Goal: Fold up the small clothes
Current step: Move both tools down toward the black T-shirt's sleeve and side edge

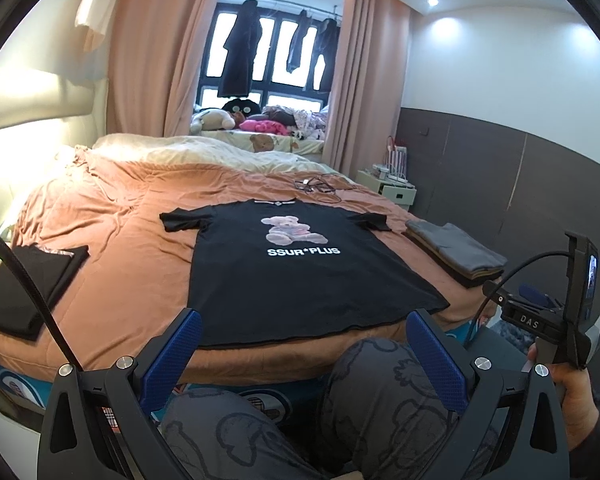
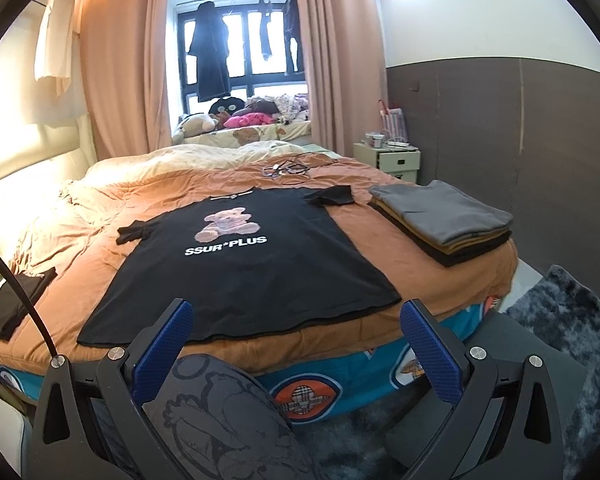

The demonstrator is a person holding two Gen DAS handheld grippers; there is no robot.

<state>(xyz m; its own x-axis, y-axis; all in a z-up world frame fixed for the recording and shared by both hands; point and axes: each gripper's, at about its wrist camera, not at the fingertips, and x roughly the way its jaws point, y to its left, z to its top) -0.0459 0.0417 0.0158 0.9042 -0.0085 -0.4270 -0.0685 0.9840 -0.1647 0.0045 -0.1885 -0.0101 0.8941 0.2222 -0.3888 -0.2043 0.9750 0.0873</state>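
Here, in the left wrist view, a black T-shirt (image 1: 296, 268) lies flat and spread out on the bed (image 1: 112, 208), front side up, with a teddy bear picture and white letters on it. Its bottom edge is near the foot of the bed. The left gripper (image 1: 304, 340) hangs just in front of that edge, its blue jaws spread wide and holding nothing. A folded dark cloth (image 1: 32, 280) lies on the left of the bed, and a stack of folded clothes (image 1: 456, 252) lies on the right. A hand (image 1: 568, 392) holds the handle of the other tool at the right edge.

In the right wrist view, the same T-shirt (image 2: 244, 264) lies flat in the middle of the bed. The right gripper (image 2: 296, 328) is near the shirt's bottom edge, jaws spread wide and empty. The stack of clothes (image 2: 444, 216) sits to the right, apart from the shirt
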